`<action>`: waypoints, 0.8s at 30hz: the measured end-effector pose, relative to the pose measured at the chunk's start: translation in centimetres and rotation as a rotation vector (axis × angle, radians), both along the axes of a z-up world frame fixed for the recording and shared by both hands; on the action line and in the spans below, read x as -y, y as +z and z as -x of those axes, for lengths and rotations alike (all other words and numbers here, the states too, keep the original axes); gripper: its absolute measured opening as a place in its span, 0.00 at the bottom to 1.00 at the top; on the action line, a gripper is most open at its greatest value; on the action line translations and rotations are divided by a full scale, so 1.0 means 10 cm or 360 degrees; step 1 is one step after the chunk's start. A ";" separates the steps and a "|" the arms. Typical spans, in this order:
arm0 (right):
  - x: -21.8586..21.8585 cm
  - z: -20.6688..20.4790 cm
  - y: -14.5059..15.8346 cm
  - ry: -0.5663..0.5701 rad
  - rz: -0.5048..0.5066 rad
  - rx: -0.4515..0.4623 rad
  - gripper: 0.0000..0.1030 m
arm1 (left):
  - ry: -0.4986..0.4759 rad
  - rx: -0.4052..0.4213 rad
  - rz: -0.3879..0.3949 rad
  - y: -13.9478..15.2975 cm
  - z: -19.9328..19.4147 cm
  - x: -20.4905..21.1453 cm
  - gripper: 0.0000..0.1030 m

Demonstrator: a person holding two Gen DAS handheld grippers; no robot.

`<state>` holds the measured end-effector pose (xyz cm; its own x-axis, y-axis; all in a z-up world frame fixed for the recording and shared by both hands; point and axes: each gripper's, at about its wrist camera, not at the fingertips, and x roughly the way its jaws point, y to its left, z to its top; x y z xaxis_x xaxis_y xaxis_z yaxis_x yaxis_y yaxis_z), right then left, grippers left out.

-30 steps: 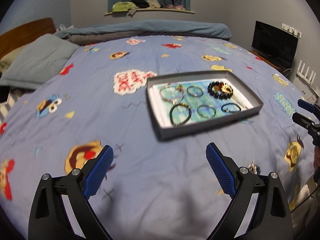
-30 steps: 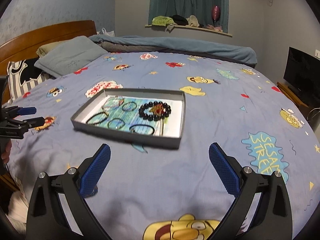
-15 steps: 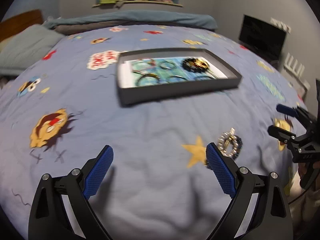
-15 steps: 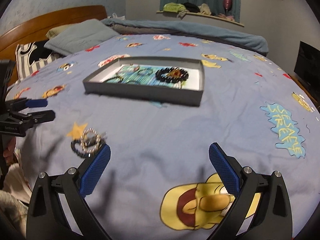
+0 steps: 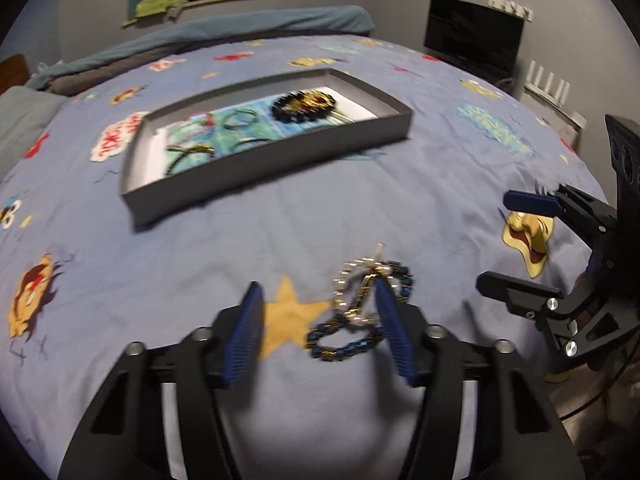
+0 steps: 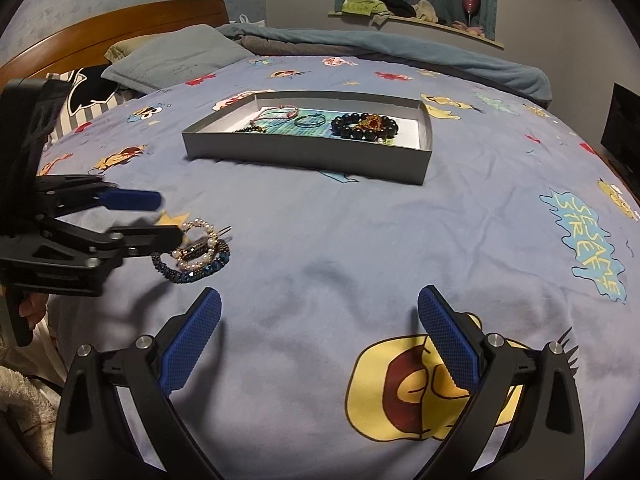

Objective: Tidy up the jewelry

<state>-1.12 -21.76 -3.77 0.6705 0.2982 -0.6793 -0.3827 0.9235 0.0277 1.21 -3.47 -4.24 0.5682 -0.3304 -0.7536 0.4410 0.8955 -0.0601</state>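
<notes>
While the left tool [image 5: 318, 316] closes around the bracelet pile [image 5: 362, 312] on the bed, not yet pinching, centre both pads on the beads and lift cleanly toward the grey tray [image 5: 280, 156]. Right tool [image 6: 316, 340] hovers spread, empty.

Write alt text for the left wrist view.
The left gripper is closing over a small pile of bracelets on a blue cartoon-print bedspread, its fingers not yet pressing them. Beyond lies a grey tray of jewelry; the right gripper is at the right edge.
</notes>
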 end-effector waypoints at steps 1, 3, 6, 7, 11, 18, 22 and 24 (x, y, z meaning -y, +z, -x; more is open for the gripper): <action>-0.01 0.00 0.00 0.0006 0.0002 0.0001 0.94 | -0.0017 -0.0015 0.0009 -0.01 -0.01 0.02 0.50; -0.01 0.01 0.00 0.0012 0.0004 0.0004 0.94 | -0.0035 -0.0046 0.0029 -0.04 -0.04 0.04 0.42; -0.02 0.01 -0.01 0.0018 0.0005 0.0001 0.94 | -0.0052 -0.0092 0.0046 -0.09 -0.07 0.06 0.29; -0.03 0.02 -0.01 0.0023 0.0007 0.0003 0.94 | -0.0057 -0.0094 0.0052 -0.09 -0.07 0.07 0.27; -0.05 0.02 -0.01 0.0029 0.0015 0.0005 0.94 | -0.0073 -0.0094 0.0075 -0.07 -0.05 0.07 0.11; -0.10 0.03 -0.01 0.0050 0.0032 0.0015 0.94 | -0.0036 0.0000 0.0127 0.10 0.01 -0.07 0.07; -0.17 0.02 0.01 0.0075 0.0029 0.0022 0.94 | 0.0030 0.0036 0.0153 0.20 0.01 -0.22 0.07; -0.21 0.01 0.02 0.0090 0.0025 0.0031 0.92 | 0.0068 0.0051 0.0124 0.21 0.01 -0.30 0.07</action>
